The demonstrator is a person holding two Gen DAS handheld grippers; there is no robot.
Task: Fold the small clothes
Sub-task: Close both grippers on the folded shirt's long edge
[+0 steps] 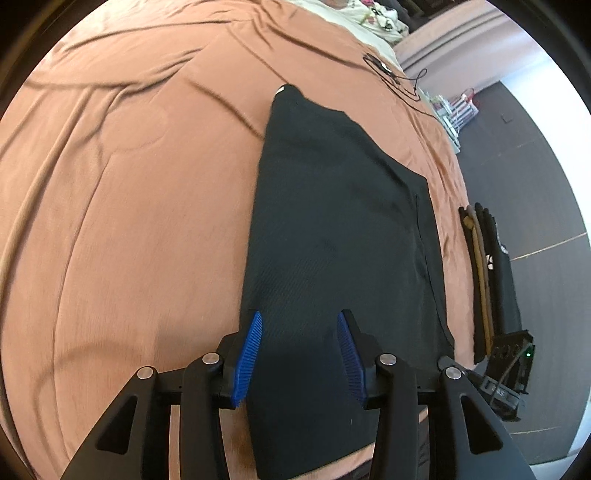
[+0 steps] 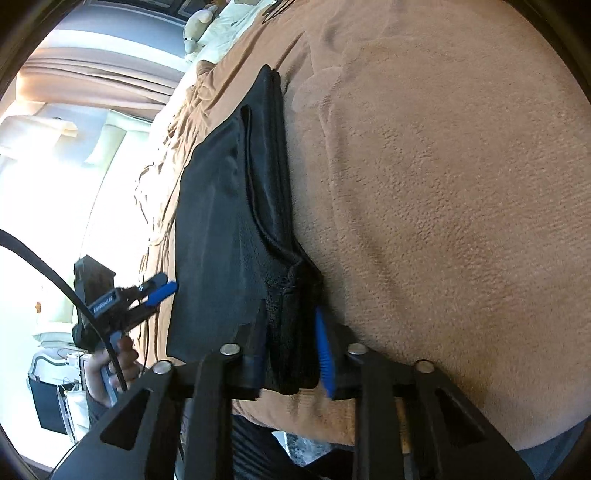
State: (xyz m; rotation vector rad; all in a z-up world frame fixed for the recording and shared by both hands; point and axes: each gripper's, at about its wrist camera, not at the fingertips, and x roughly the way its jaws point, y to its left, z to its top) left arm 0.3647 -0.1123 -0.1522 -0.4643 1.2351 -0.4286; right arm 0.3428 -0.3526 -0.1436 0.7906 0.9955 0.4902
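A black garment (image 1: 332, 221) lies flat and lengthwise on the orange-brown bed cover (image 1: 129, 221). My left gripper (image 1: 299, 317) hovers over its near end, open, with nothing between the blue pads (image 1: 251, 354). In the right wrist view the same garment (image 2: 221, 221) shows a folded layer along its right side. Its bunched near corner (image 2: 291, 332) fills the gap of my right gripper (image 2: 291, 325), which is shut on it, blue pad (image 2: 323, 354) pressed against the cloth. The left gripper (image 2: 168, 284) appears there at the left, held by a hand (image 2: 110, 362).
A stack of folded dark and tan clothes (image 1: 484, 277) sits at the bed's right edge. A black cable (image 1: 402, 81) lies on the cover farther back. Pillows and a soft toy (image 2: 199, 26) are at the bed's head. Dark floor (image 1: 517, 147) lies beyond the edge.
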